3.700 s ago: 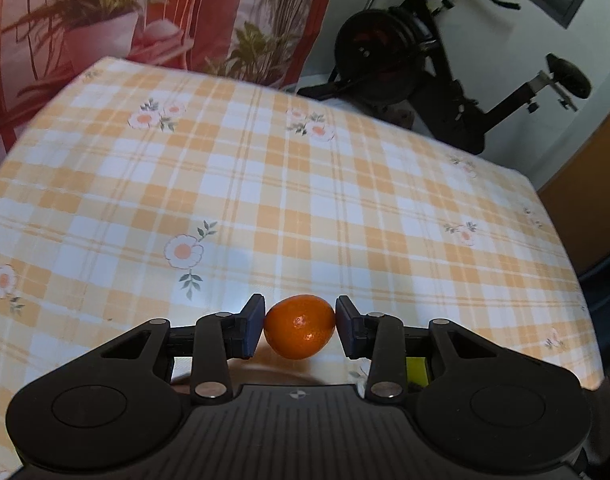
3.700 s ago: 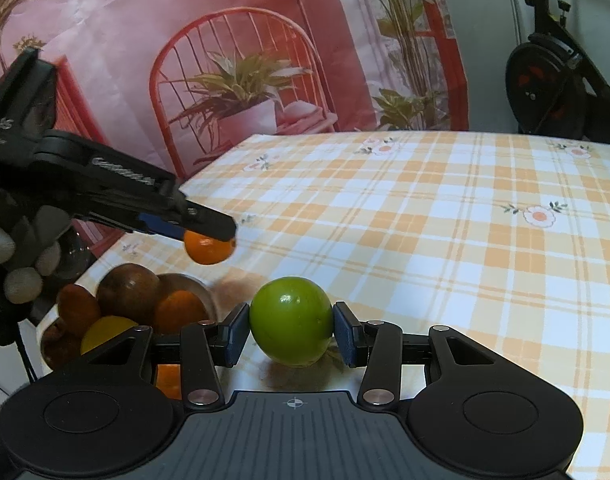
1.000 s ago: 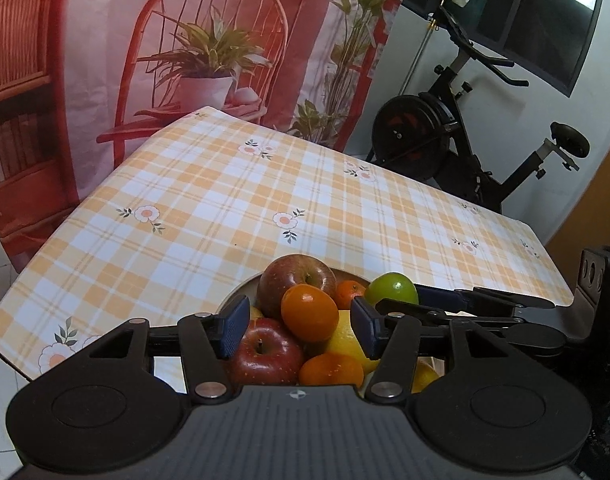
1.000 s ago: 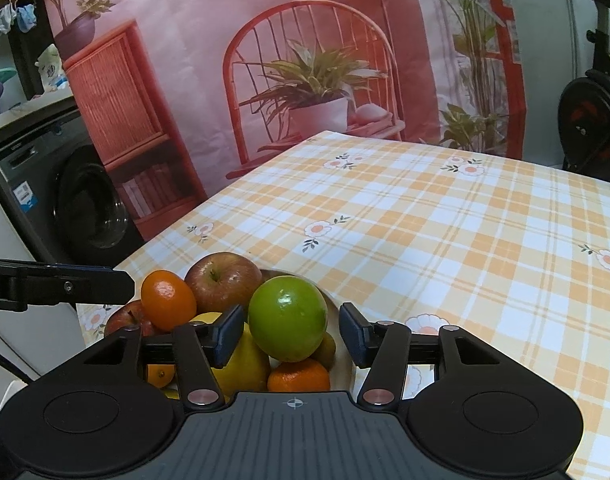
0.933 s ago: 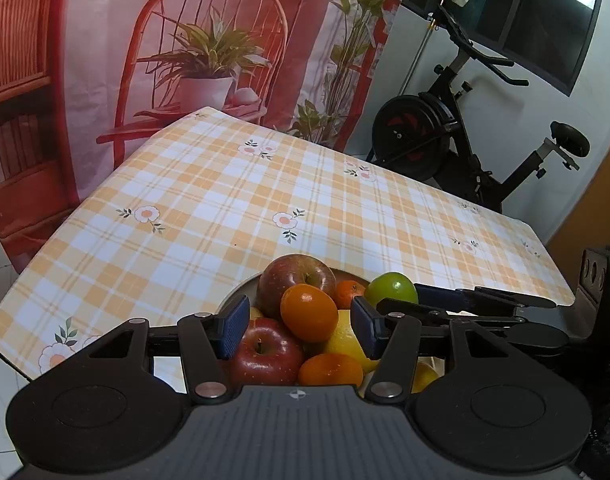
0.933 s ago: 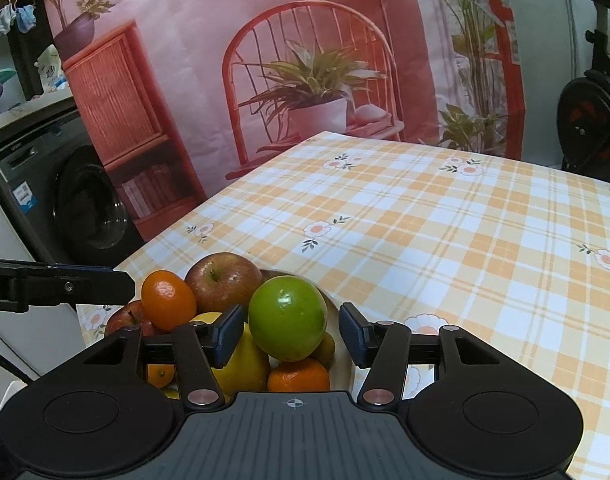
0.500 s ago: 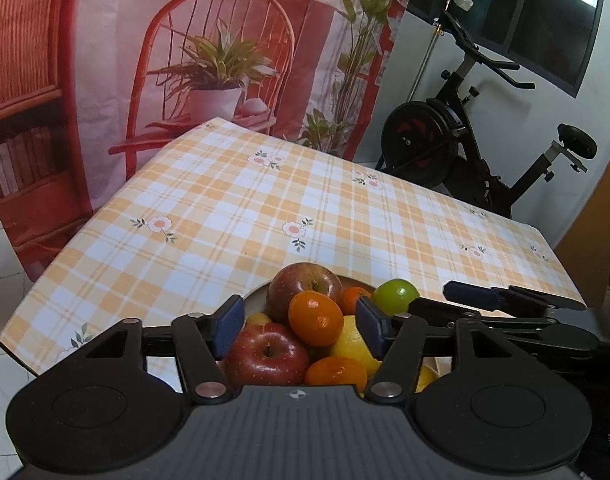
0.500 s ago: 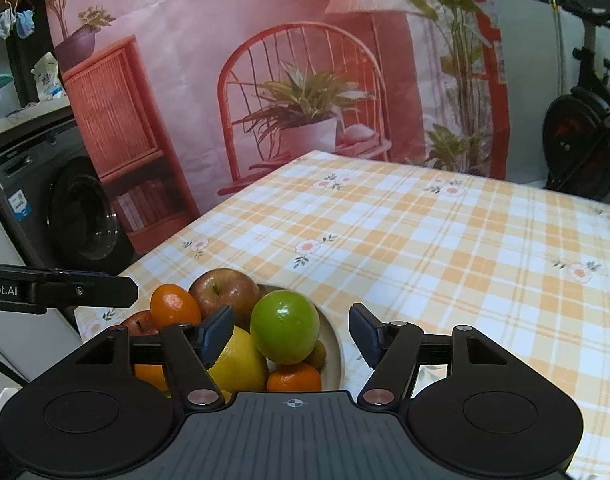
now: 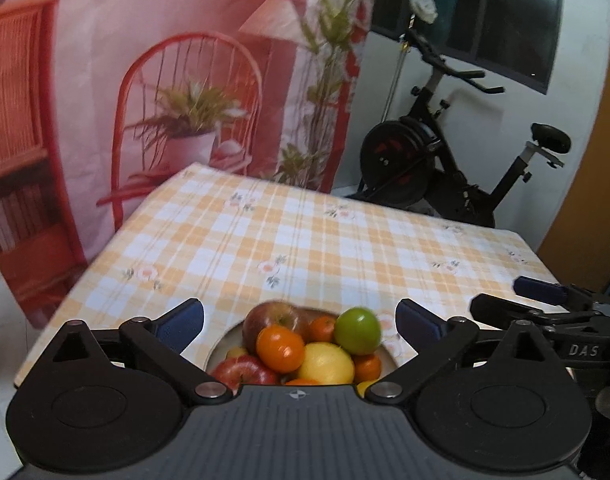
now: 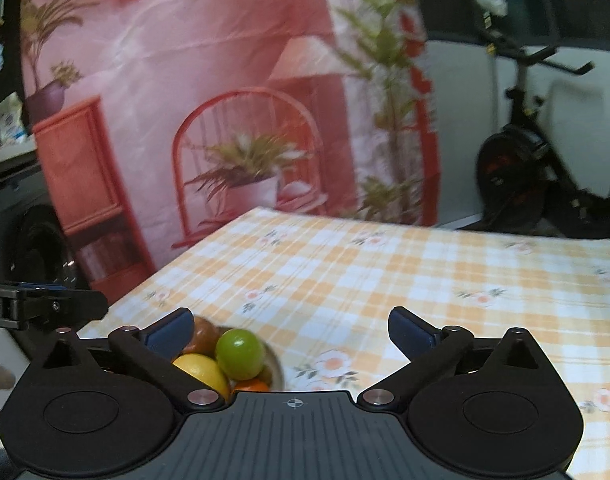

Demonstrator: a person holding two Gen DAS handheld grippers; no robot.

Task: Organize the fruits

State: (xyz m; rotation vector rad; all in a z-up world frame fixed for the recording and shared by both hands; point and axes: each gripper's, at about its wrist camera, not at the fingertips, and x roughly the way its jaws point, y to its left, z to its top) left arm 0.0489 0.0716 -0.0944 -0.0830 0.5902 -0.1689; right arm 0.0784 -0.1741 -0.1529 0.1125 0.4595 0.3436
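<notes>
Left wrist view: the left tongs (image 9: 300, 323) are opening, their blue pads spread wide and pressing on nothing, with the fruit bowl (image 9: 225, 340) below the gap. The bowl sits at the near edge of the counter (image 9: 345, 248), which wears an orange-and-white checked cloth. Piled in the bowl are a mandarin (image 9: 280, 349) on top, a green apple (image 9: 357, 331) just to its right, a lemon (image 9: 325, 363) in front of that apple, and red apples (image 9: 273, 317) behind and to the left. The right tongs (image 9: 539, 289) reach in from the right of the bowl.

Right wrist view: the right tongs (image 10: 291, 330) are also opening, empty and wide; the green apple (image 10: 240, 354) rests in the bowl (image 10: 276, 368) against the lemon (image 10: 203, 372), near the left pad. An exercise bike (image 10: 521, 176) stands beyond the counter.
</notes>
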